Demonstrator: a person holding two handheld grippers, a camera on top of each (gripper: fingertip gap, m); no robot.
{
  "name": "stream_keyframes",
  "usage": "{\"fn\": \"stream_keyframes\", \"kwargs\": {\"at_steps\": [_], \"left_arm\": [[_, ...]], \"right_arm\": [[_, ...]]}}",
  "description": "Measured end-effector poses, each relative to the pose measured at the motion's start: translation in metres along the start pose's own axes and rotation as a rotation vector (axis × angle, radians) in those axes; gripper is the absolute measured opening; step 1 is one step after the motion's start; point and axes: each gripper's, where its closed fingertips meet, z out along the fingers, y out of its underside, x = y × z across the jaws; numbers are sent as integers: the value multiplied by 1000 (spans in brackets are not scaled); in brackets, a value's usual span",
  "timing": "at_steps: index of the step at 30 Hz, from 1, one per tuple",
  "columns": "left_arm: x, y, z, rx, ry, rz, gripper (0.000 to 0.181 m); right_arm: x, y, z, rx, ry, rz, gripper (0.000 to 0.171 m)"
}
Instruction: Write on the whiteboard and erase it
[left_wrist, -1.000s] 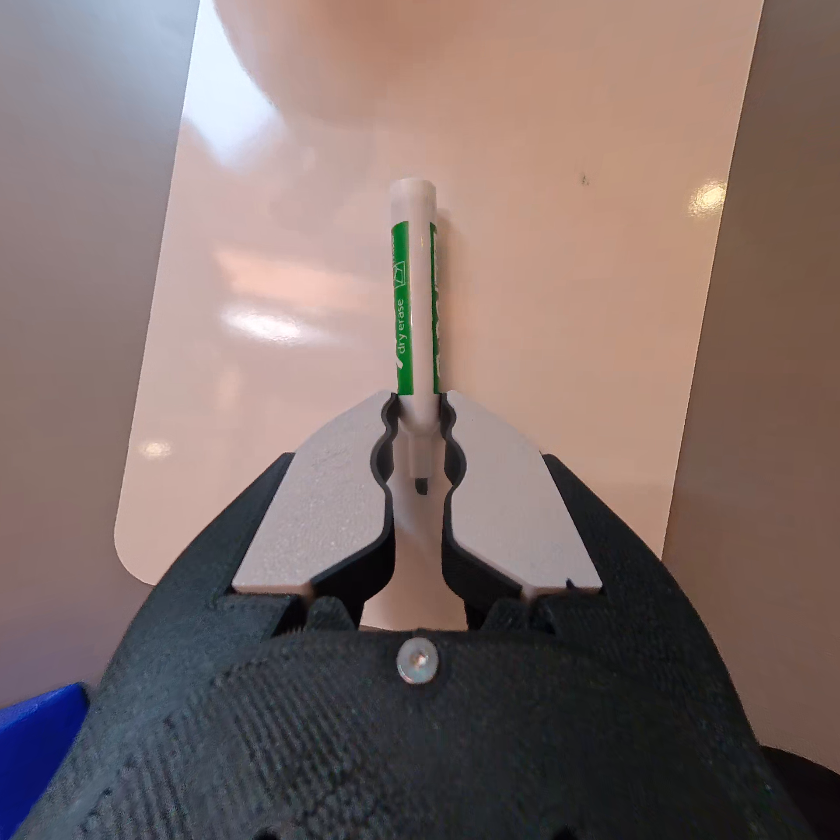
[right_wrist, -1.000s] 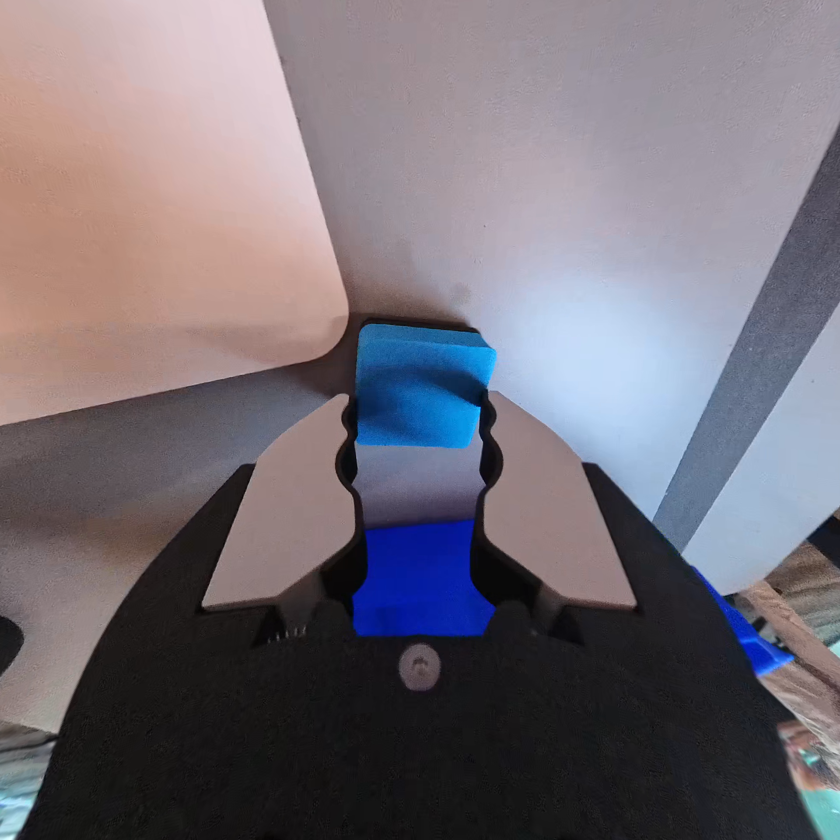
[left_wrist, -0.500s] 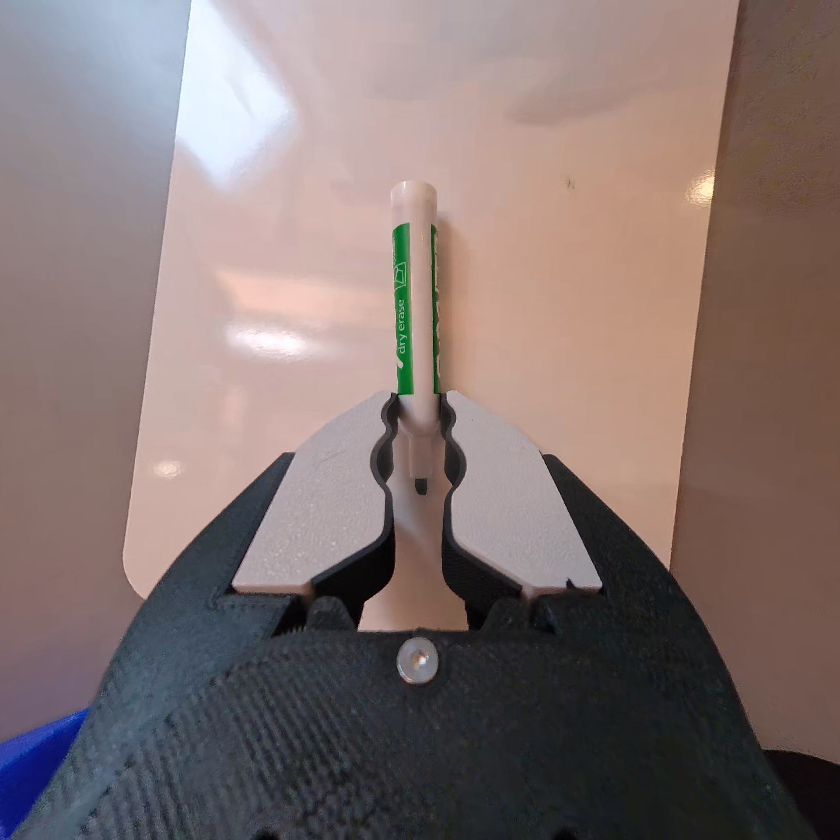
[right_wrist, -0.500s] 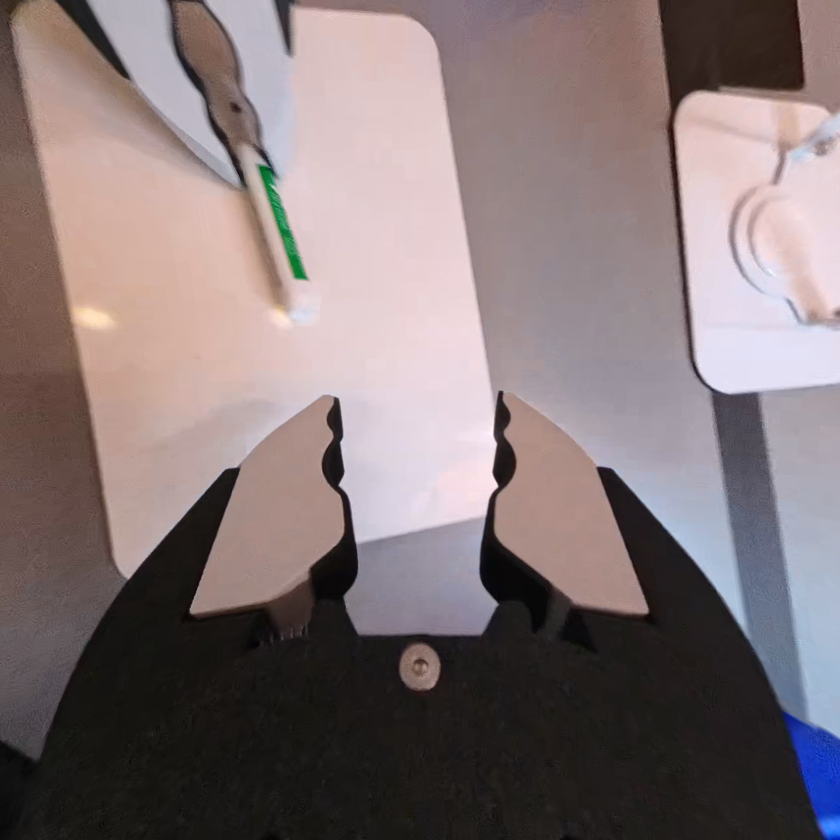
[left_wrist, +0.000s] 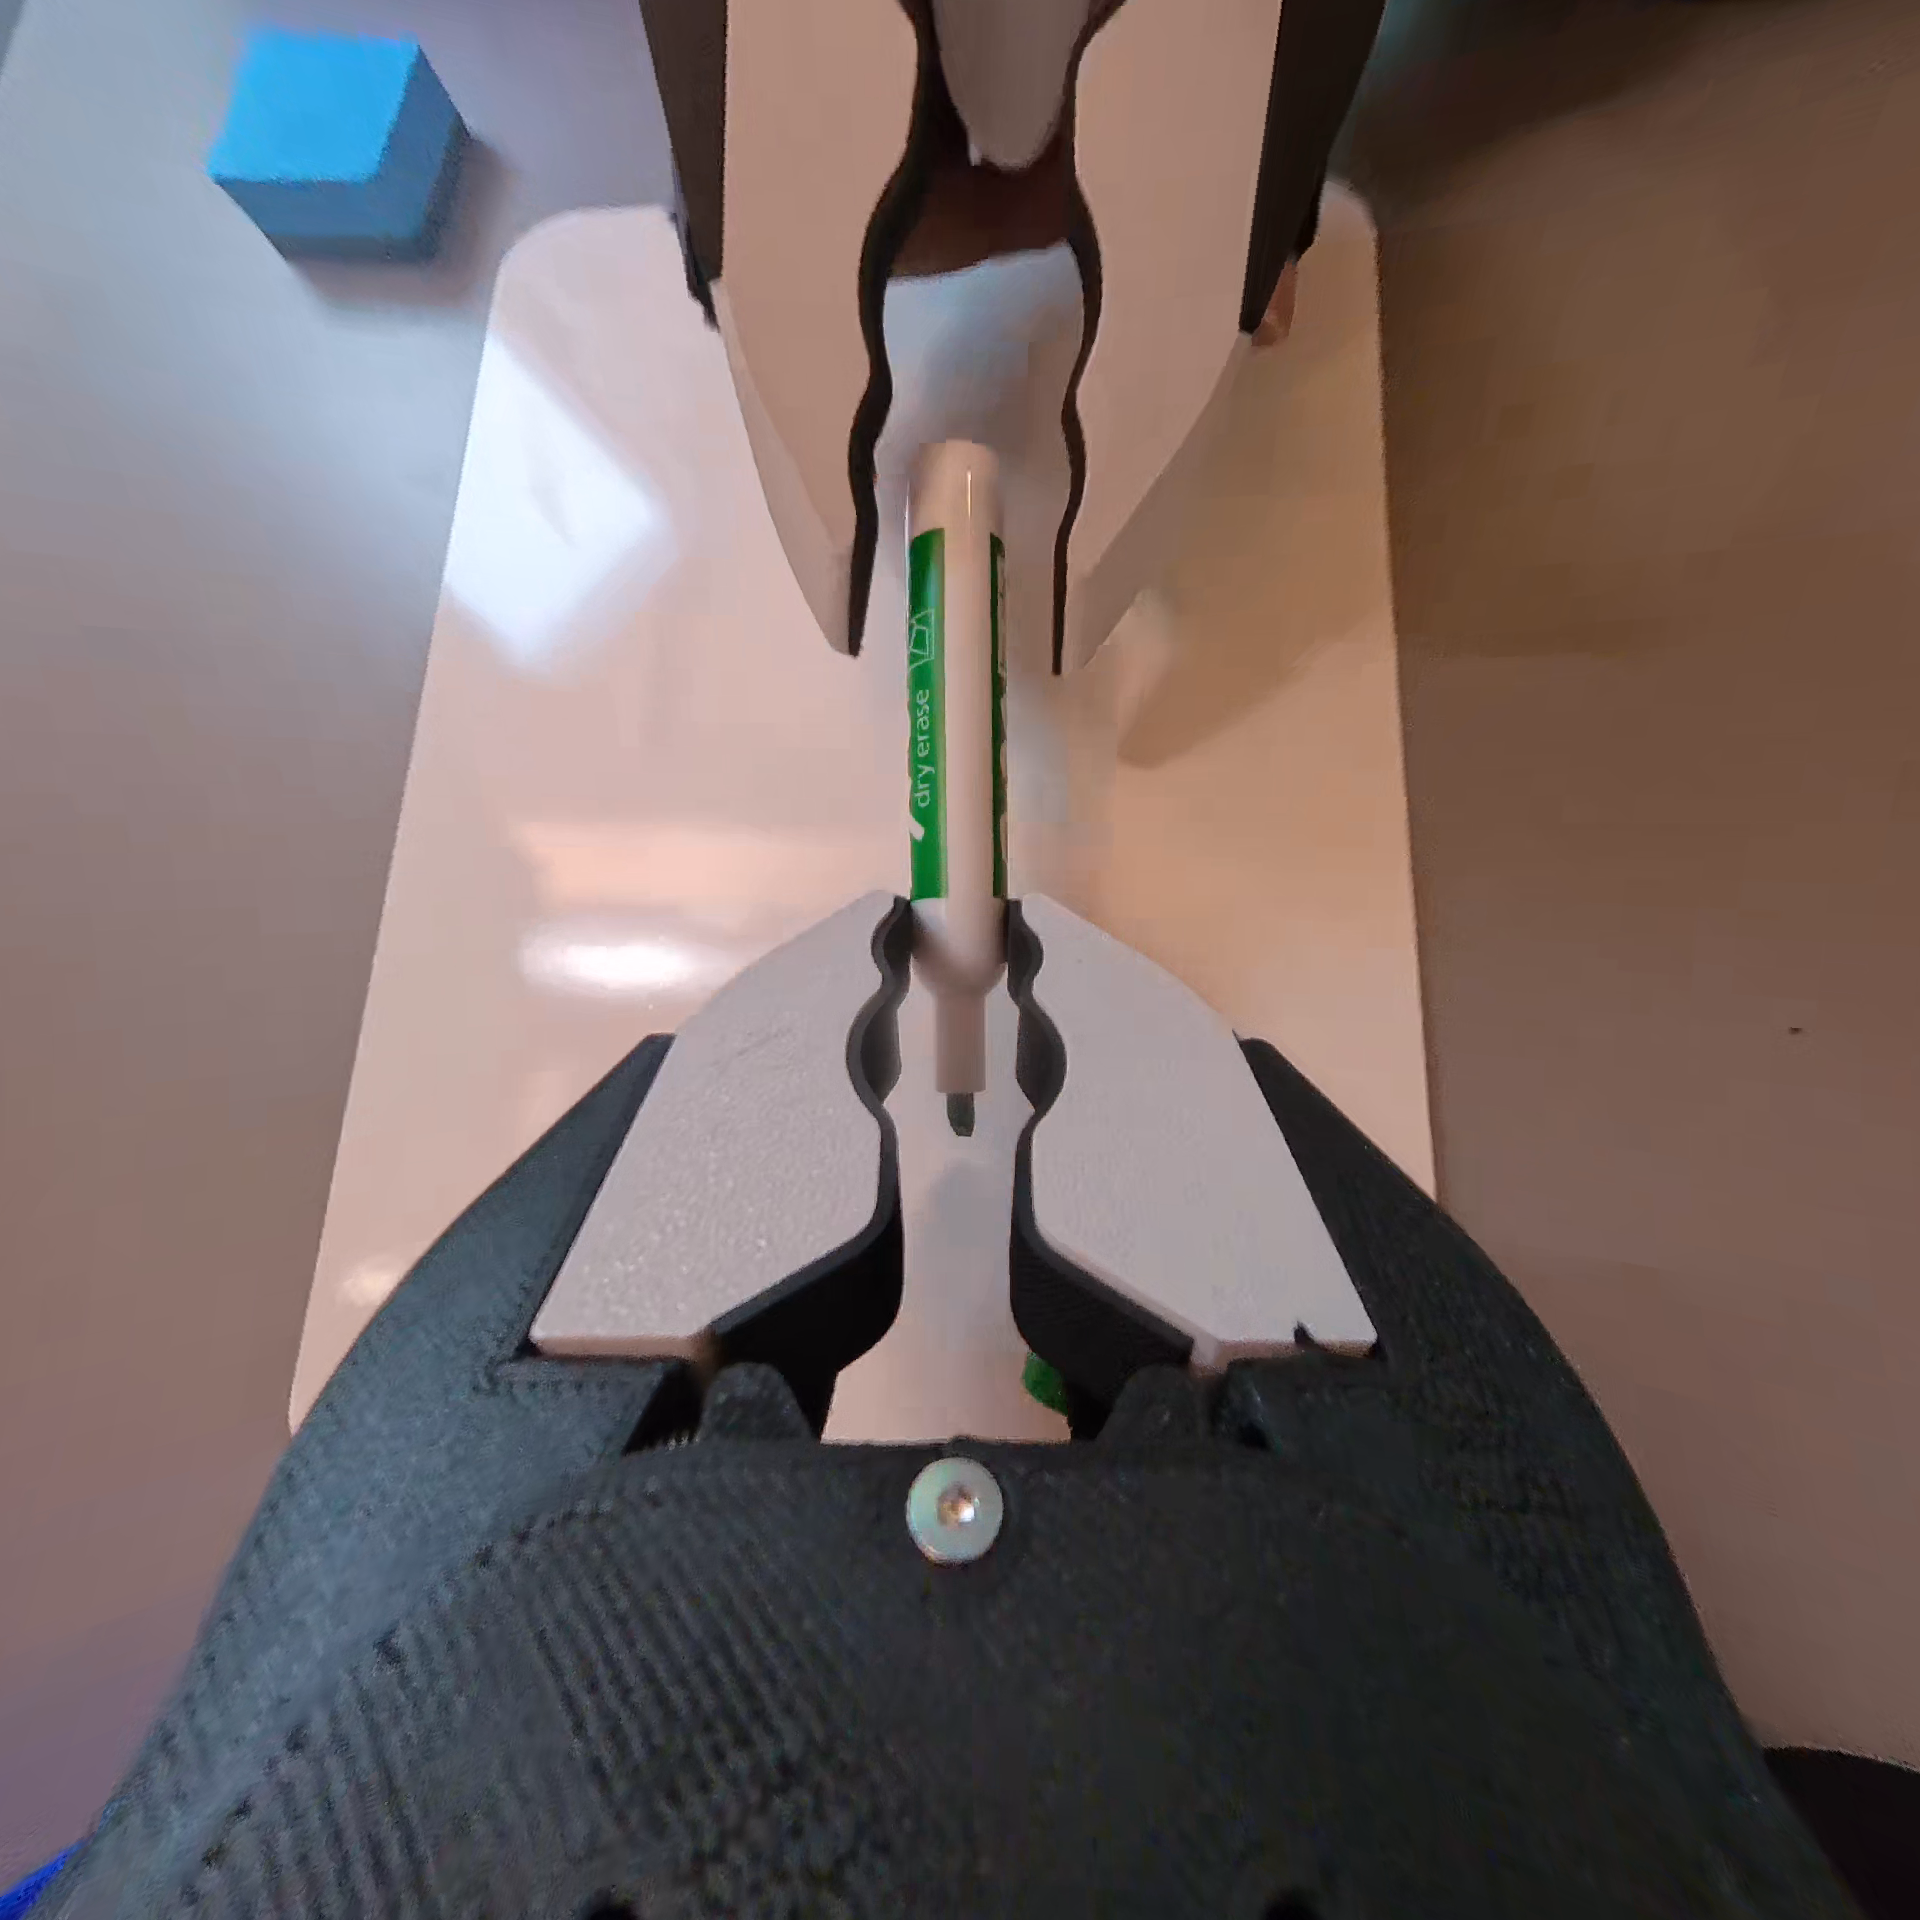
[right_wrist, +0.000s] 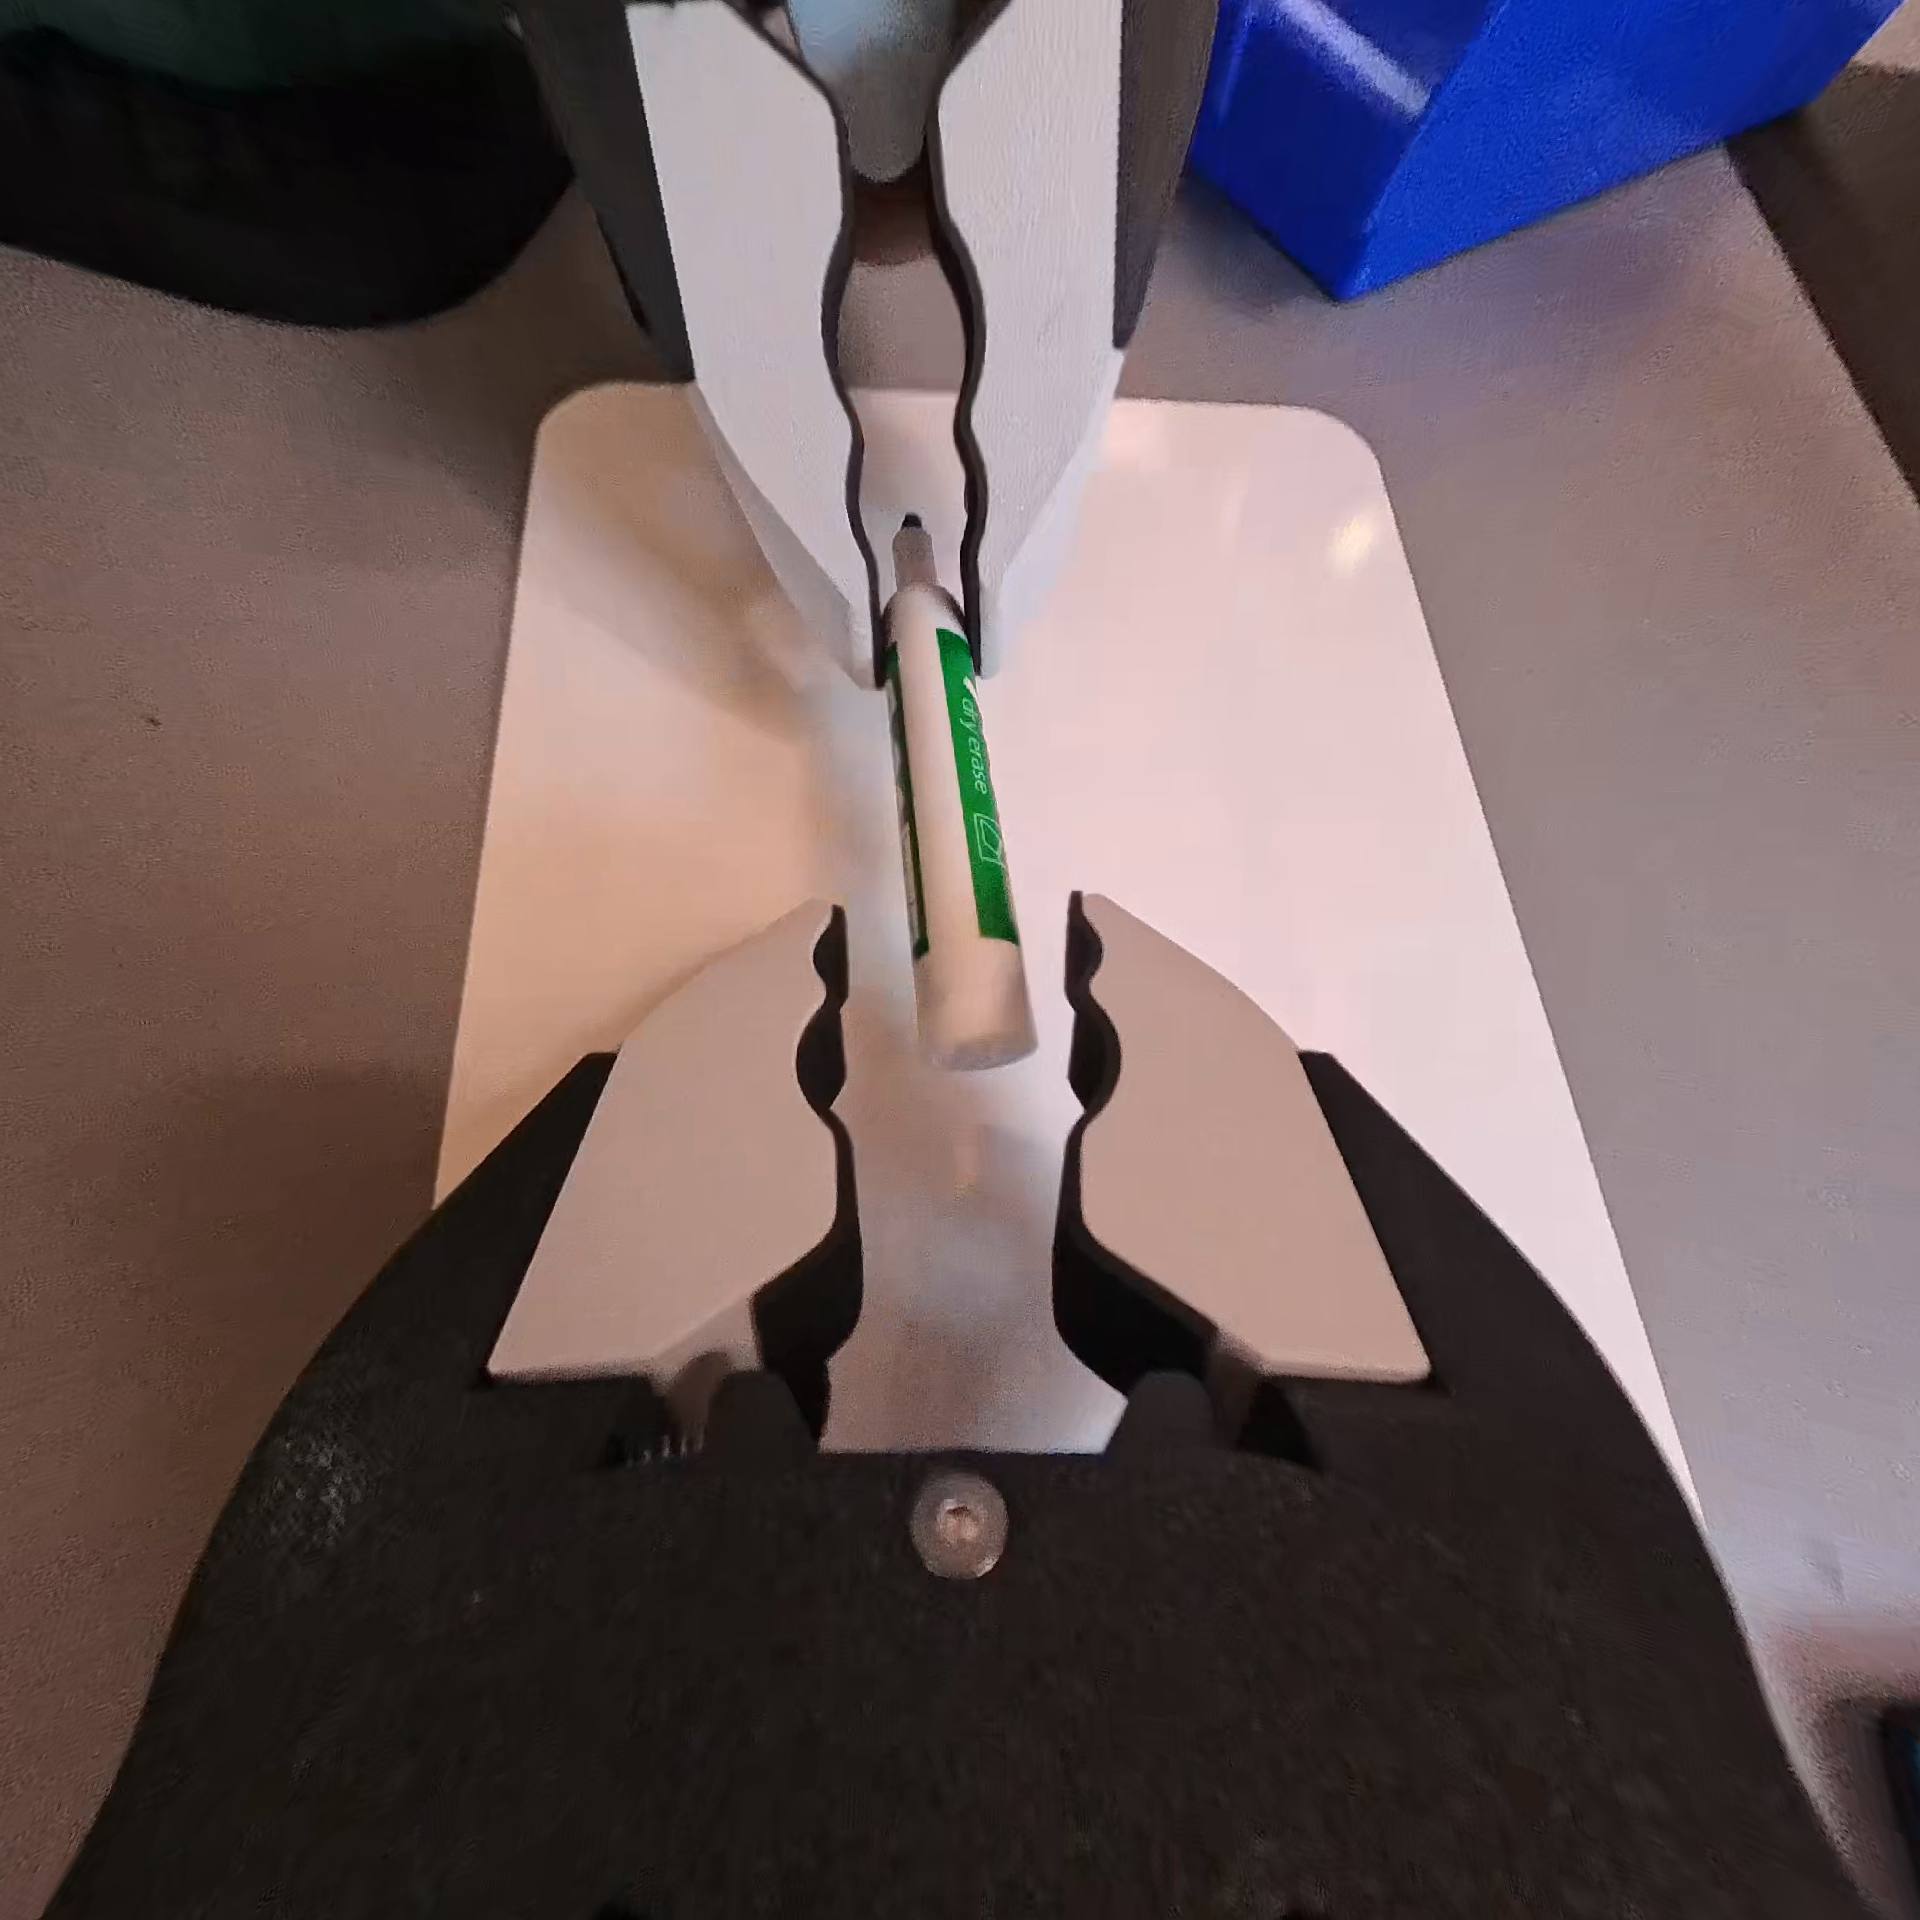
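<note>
Both grippers meet: your left gripper (left_wrist: 958, 925) clamps the marker (left_wrist: 954, 717), your right gripper (right_wrist: 956, 914) gapes around its tail, not touching.

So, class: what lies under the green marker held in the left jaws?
Under the marker lies the whiteboard, glossy and unmarked where it shows. The left gripper covers the board below the tip, so any ink there is hidden.
</note>
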Motion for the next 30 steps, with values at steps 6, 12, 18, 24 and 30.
{"fn": "stream_keyframes", "kwargs": {"at_steps": [6,12,18,24,30], "left_arm": [[4,-18,-8,101,24,-6,18],[7,-25,-12,161,40,-21,18],[8,-31,-16,209,54,-34,18],[9,-36,-20,246,73,-45,18],[11,-38,-21,269,91,-52,18]], "right_arm": [[-5,-25,-16,167,-14,6,27],[-5,-33,-25,234,-4,7,23],[-5,-40,-32,271,4,10,22],[-6,-44,-35,283,5,1,22],[-7,-47,-39,301,-1,-3,25]]}}
